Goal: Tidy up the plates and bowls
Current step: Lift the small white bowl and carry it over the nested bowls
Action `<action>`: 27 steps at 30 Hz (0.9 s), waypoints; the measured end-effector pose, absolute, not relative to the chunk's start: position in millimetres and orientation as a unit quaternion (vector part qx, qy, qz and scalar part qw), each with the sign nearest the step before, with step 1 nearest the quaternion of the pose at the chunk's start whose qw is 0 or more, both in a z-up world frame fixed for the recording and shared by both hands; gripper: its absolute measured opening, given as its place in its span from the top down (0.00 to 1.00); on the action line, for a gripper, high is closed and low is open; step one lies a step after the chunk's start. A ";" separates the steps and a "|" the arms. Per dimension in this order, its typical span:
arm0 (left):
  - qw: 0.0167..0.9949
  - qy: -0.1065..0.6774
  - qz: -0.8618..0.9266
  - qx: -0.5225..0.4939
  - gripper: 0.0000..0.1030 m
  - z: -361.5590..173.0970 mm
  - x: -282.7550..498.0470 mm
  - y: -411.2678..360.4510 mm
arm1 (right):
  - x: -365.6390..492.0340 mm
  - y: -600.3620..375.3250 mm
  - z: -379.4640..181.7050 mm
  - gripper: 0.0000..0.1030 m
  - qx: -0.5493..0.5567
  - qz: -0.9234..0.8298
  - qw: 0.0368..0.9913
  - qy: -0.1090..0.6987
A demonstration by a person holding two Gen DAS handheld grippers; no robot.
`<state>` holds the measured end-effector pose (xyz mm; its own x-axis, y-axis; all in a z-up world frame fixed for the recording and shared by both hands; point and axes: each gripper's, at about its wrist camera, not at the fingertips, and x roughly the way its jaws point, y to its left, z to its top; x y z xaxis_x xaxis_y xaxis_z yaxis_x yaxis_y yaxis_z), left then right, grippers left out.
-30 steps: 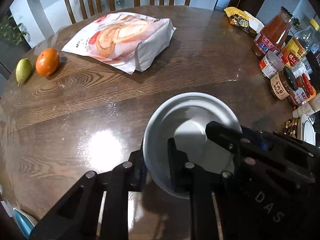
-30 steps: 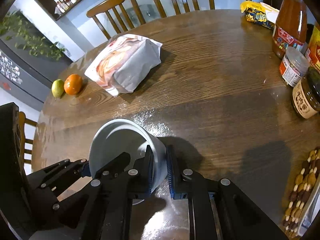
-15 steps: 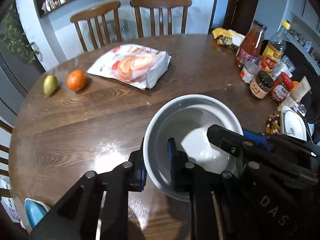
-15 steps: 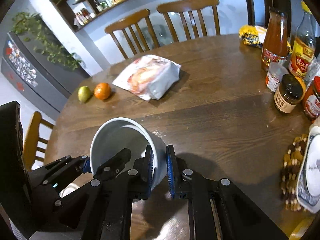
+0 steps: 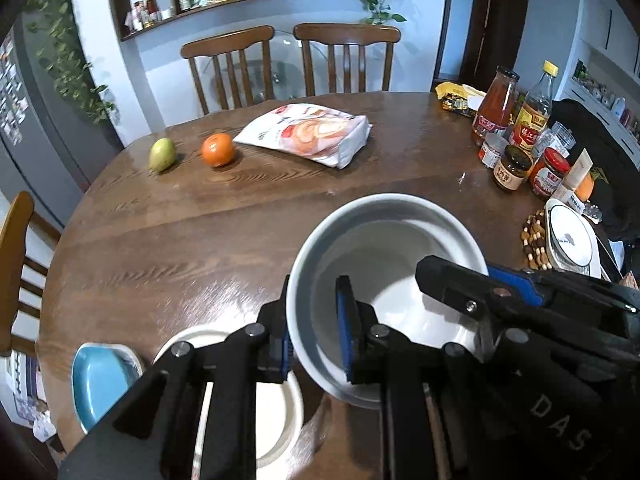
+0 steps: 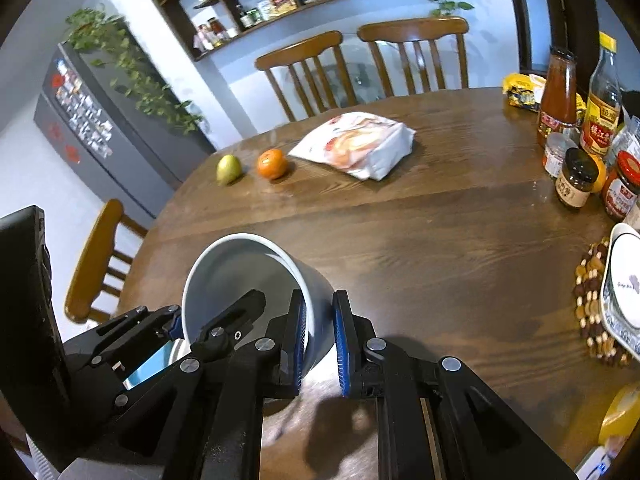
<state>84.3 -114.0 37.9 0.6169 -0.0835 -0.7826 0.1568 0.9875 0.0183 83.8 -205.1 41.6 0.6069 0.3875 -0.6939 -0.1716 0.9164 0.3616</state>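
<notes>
A deep grey bowl [image 5: 384,240] [image 6: 236,264] hangs above the round wooden table [image 5: 200,232], held from both sides. My left gripper [image 5: 314,328] is shut on its near-left rim, one finger inside and one outside. My right gripper [image 6: 320,332] is shut on the opposite rim; in the left wrist view it reaches in from the right. Below the bowl, at the table's near edge, sit a white plate [image 5: 276,412] and a blue dish [image 5: 100,380]. A white patterned plate [image 5: 570,236] [image 6: 624,276] rests on a beaded mat at the right edge.
A pear [image 5: 162,154], an orange [image 5: 217,149] and a bread bag [image 5: 308,132] lie across the far half. Bottles and jars [image 5: 516,140] crowd the right side. Two wooden chairs [image 5: 288,64] stand behind the table, another at the left.
Both grippers have risen with the bowl and drawn back toward the near edge. The white plate and blue dish have come into view beneath it.
</notes>
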 end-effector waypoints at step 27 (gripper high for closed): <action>0.868 0.496 -0.016 -0.015 0.84 -9.6 44.2 -18.2 | 55.2 -105.0 1.1 0.85 0.089 0.227 0.845 0.476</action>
<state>44.2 -18.2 -9.6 0.5068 -0.0424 -0.8610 0.0123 0.9990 -0.0419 55.2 -105.0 1.1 0.4439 0.4677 -0.7643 -0.2985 0.8814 0.3660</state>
